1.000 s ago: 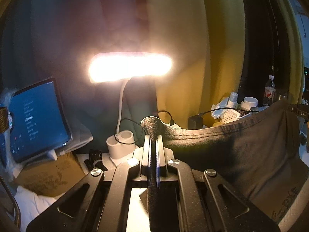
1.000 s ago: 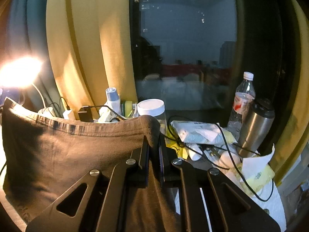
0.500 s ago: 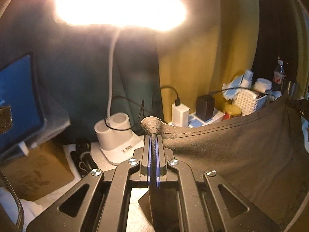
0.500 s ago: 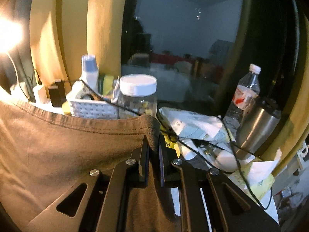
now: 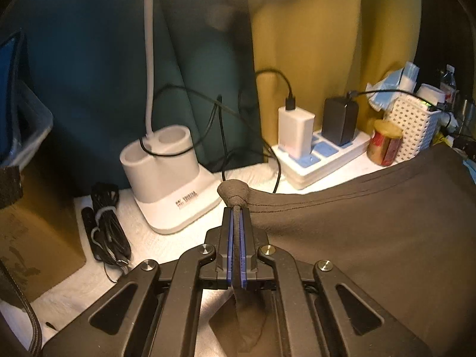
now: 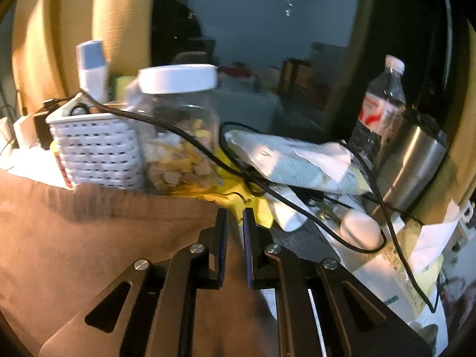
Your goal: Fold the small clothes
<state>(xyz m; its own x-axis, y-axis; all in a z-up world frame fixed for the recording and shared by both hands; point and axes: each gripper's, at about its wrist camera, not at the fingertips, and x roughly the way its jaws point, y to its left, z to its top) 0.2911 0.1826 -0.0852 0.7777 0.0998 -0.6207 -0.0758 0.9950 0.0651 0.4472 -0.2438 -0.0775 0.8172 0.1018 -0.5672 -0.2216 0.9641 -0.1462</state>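
Dark garment (image 5: pixel 372 232): its hemmed edge now lies low across the desk, just short of the power strip (image 5: pixel 321 157) and the white basket (image 6: pixel 95 154) at the back edge. Half a second ago it hung higher, stretched between both tools.

Left gripper (image 5: pixel 237 217): fingers narrow, clamped on a bunched corner of the cloth.

Right gripper (image 6: pixel 235 223): fingers have parted since the last frame, a bare gap between them, cloth lying beneath and to the left, none pinched.

I judge the right corner has been released and the fold is being laid down. Lamp base (image 5: pixel 166 175) just left of the held corner; jar (image 6: pixel 178 131) beside the basket.
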